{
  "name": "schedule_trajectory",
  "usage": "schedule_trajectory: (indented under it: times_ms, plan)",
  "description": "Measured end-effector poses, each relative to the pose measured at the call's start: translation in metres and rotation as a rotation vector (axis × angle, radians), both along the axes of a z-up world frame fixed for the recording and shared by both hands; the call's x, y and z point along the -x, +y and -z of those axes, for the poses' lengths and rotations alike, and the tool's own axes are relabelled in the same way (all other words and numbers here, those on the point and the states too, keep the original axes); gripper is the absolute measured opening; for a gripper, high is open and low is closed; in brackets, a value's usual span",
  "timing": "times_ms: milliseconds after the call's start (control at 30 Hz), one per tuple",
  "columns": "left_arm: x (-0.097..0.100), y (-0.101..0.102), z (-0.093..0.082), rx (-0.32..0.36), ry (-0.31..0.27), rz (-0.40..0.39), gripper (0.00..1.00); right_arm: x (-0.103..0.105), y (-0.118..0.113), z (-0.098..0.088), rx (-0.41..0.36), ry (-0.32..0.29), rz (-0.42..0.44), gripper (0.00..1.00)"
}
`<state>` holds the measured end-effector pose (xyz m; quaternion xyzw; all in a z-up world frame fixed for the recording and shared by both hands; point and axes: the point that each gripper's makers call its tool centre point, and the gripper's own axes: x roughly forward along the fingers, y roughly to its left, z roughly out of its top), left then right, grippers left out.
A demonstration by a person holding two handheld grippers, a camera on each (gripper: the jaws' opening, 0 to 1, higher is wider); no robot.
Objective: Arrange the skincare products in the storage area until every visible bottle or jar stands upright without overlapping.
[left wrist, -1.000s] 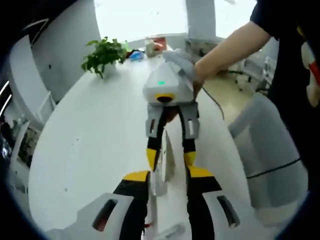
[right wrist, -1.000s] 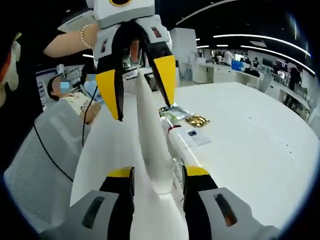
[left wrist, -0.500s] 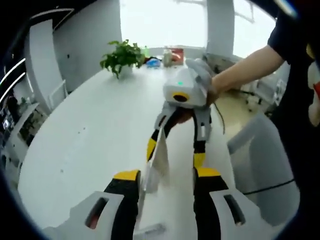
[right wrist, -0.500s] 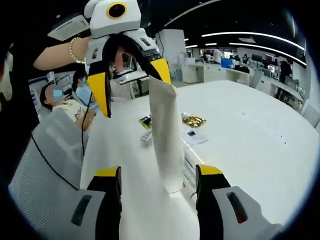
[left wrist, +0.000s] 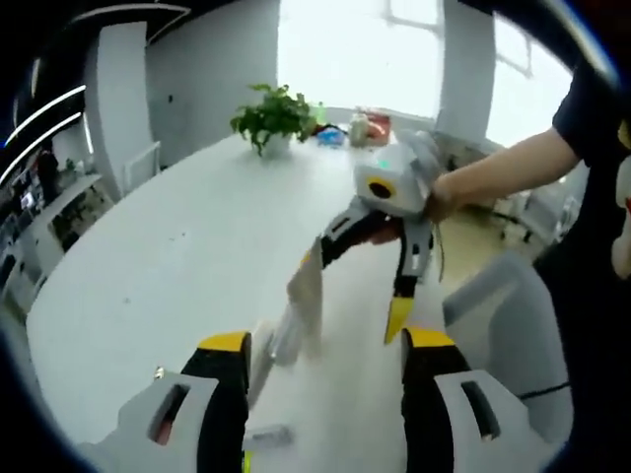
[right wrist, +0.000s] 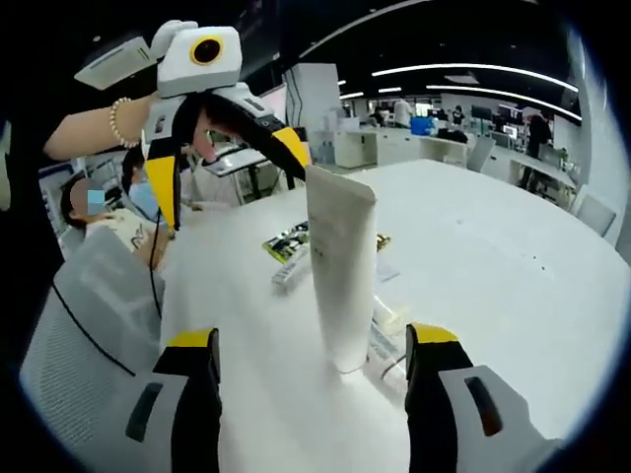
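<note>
**White tube upright on the bench, both tongs spread wide**

In the right gripper view the white tube [right wrist: 341, 266] stands upright on its cap end on the white bench [right wrist: 493, 286], its flat crimped end at the top. It rises between the jaws of the right tongs [right wrist: 315, 345], which are wide apart and touch nothing. The left tongs [right wrist: 222, 168] hang over the bench beyond the tube, held by a hand [right wrist: 202, 133] with a bead bracelet at the wrist; their yellow-tipped jaws are spread wide too, one tip just beside the tube's top edge. Whether that tip touches the tube cannot be told.

Behind the tube, flat on the bench, lie a dark green packet [right wrist: 286, 241], a small white box [right wrist: 292, 270] and a gold packet [right wrist: 381, 239]. Another white tube or bottle [right wrist: 386, 325] lies on its side just behind the standing tube's base. A grey chair [right wrist: 84, 325] stands at the bench's near edge, with a seated person beyond it.

In the left gripper view the tube [left wrist: 307, 296] looks tilted and blurred, standing between the left tongs [left wrist: 325, 345] at the bottom and the right tongs [left wrist: 360, 296] opposite, both open. A small pale thing [left wrist: 268, 436] lies near the lower edge. A potted plant [left wrist: 276, 113] sits at the far end of the bench [left wrist: 168, 256].
</note>
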<state>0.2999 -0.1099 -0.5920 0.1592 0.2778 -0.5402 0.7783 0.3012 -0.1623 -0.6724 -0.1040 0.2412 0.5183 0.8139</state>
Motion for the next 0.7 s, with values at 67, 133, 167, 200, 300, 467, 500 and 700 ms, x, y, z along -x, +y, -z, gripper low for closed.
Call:
schedule_trajectory:
  times_ms: [67, 133, 167, 200, 300, 467, 500, 700]
  plan:
    - [0.003, 0.003, -0.003, 0.030, 0.009, -0.037, 0.63, 0.001, -0.002, -0.001, 0.003, -0.006, 0.015, 0.80]
    - [0.005, 0.008, -0.003, 0.039, 0.018, -0.060, 0.65, 0.000, -0.003, -0.004, -0.003, -0.015, 0.034, 0.82]
    - [0.006, 0.013, -0.002, 0.045, 0.021, -0.073, 0.65, 0.000, -0.004, -0.005, -0.006, -0.019, 0.043, 0.82]
    - [0.008, 0.015, -0.002, 0.049, 0.023, -0.081, 0.65, 0.003, -0.003, -0.007, -0.009, -0.023, 0.051, 0.82]
    - [0.011, 0.022, 0.000, 0.057, 0.029, -0.106, 0.67, 0.008, -0.002, -0.013, -0.025, -0.035, 0.079, 0.85]
    - [0.019, 0.036, 0.001, 0.067, 0.033, -0.163, 0.70, 0.014, -0.004, -0.018, -0.032, -0.049, 0.119, 0.87]
    - [0.020, 0.039, 0.001, 0.072, 0.036, -0.174, 0.71, 0.016, -0.005, -0.020, -0.038, -0.049, 0.129, 0.88]
    - [0.028, 0.056, 0.005, 0.100, 0.051, -0.253, 0.74, 0.026, -0.004, -0.022, -0.052, -0.046, 0.161, 0.91]
